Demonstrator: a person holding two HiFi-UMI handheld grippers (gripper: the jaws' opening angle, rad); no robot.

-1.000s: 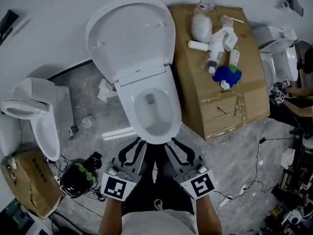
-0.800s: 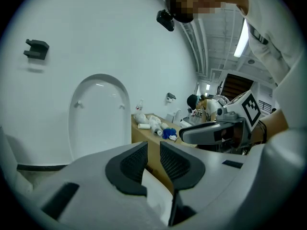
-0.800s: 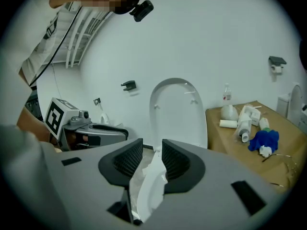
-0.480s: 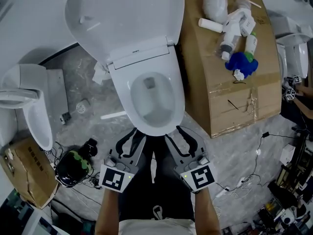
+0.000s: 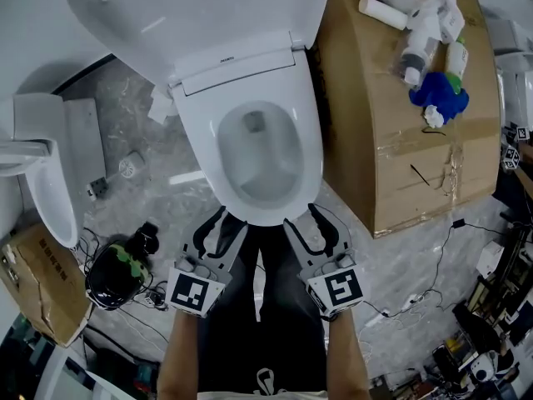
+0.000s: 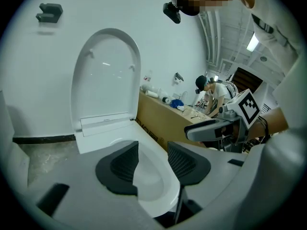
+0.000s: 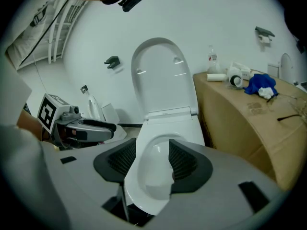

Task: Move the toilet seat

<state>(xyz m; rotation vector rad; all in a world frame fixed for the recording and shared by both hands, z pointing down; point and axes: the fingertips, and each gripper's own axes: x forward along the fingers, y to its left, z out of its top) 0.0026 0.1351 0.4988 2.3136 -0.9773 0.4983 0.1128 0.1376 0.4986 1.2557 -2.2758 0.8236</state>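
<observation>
At the near edge of the toilet seat (image 5: 311,152), our left gripper (image 5: 226,222) and right gripper (image 5: 301,219) hang with jaws just opened, empty; we should straddle that edge evenly before pinching.

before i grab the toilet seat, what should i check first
1. Left gripper: jaws open, have just been opening, nothing pressed between them: ok.
2. Right gripper: the same: ok.
3. Toilet seat lying down, its front edge just ahead of both grippers: ok.
4. Lid raised against the wall, out of the way: ok.
5. Contact with the seat: cannot tell.
6. Cardboard box beside the toilet, apart from the right gripper: ok.
</observation>
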